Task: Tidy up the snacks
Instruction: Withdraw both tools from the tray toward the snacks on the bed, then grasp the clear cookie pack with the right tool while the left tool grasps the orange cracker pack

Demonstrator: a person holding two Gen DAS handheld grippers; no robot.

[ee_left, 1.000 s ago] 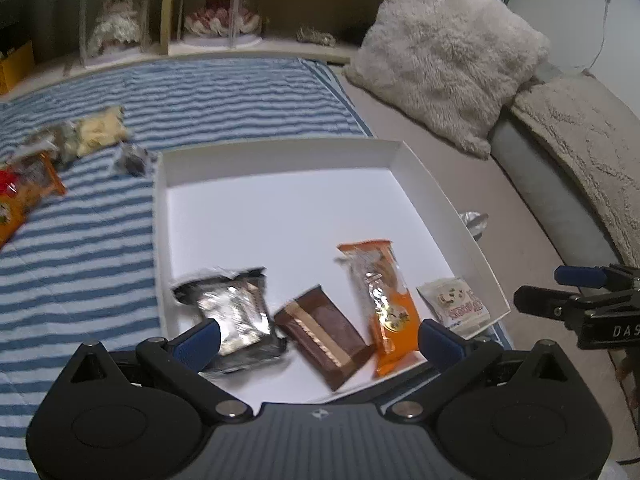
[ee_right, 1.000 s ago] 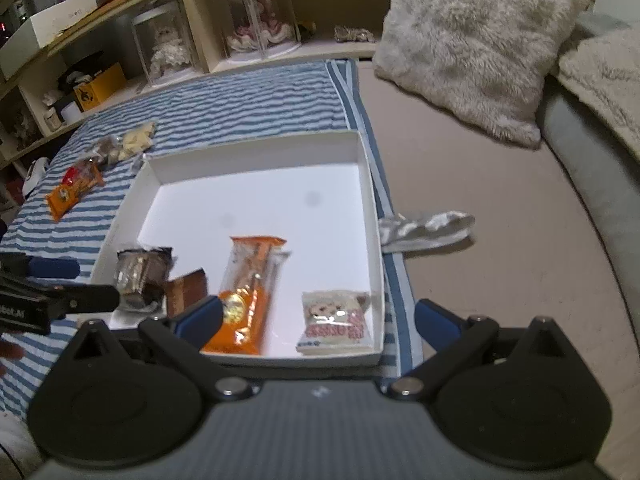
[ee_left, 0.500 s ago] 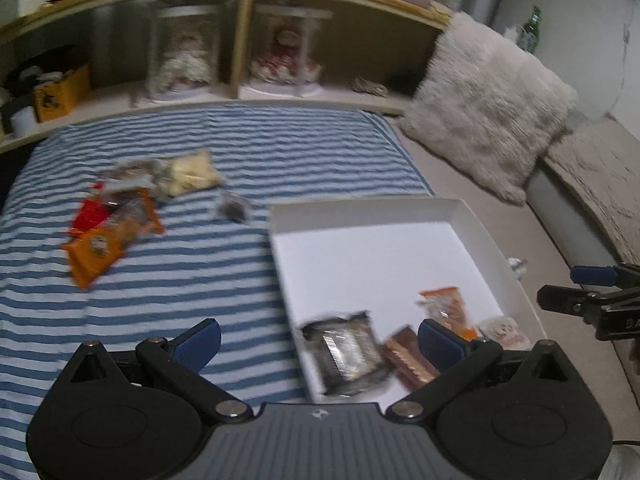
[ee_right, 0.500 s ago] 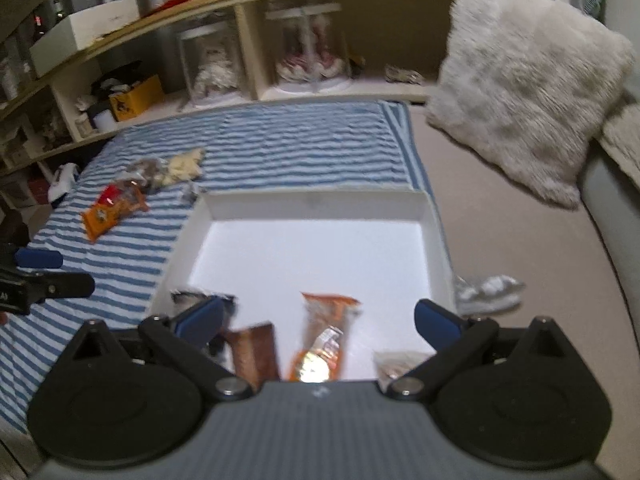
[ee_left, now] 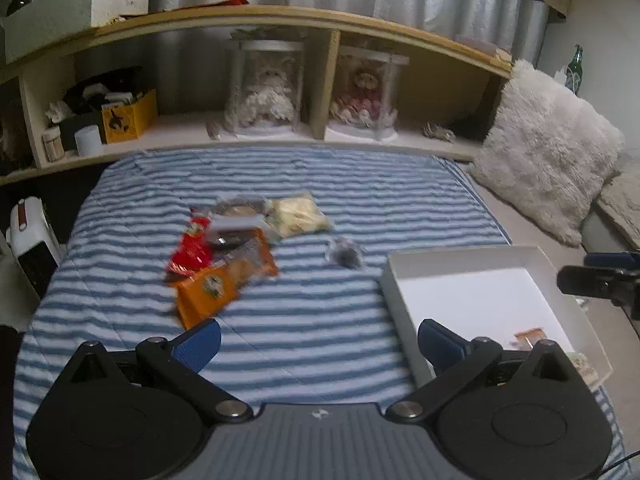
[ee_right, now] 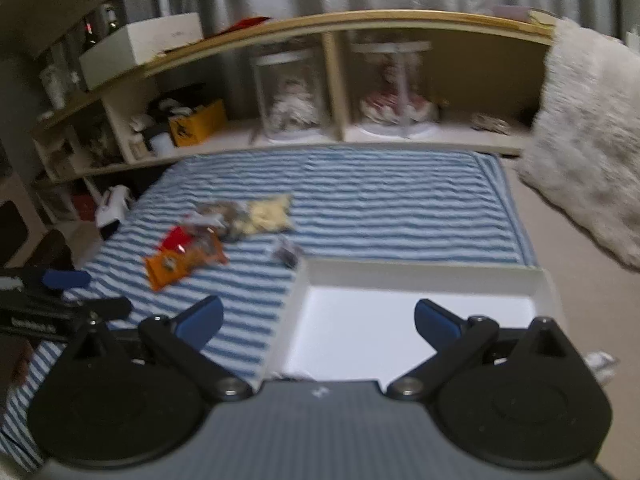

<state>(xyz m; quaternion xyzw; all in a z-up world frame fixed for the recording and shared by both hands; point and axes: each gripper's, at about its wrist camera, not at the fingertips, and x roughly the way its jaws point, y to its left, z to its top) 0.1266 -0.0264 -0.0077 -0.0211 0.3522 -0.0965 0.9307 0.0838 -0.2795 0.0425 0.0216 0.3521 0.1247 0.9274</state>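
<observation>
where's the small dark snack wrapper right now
In the left wrist view the small dark wrapper lies alone on the striped blanket, between the snack pile and the white box's far left corner.

both wrist views face shelf (ee_left: 280, 20), sharing striped blanket (ee_right: 360, 184)

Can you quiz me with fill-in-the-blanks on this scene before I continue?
1. The loose snack pile lies on the ____ blanket.
2. The white tray sits to the ____ of that pile.
3. Both the left gripper and the right gripper are ____.

Missing words: striped; right; open
</observation>
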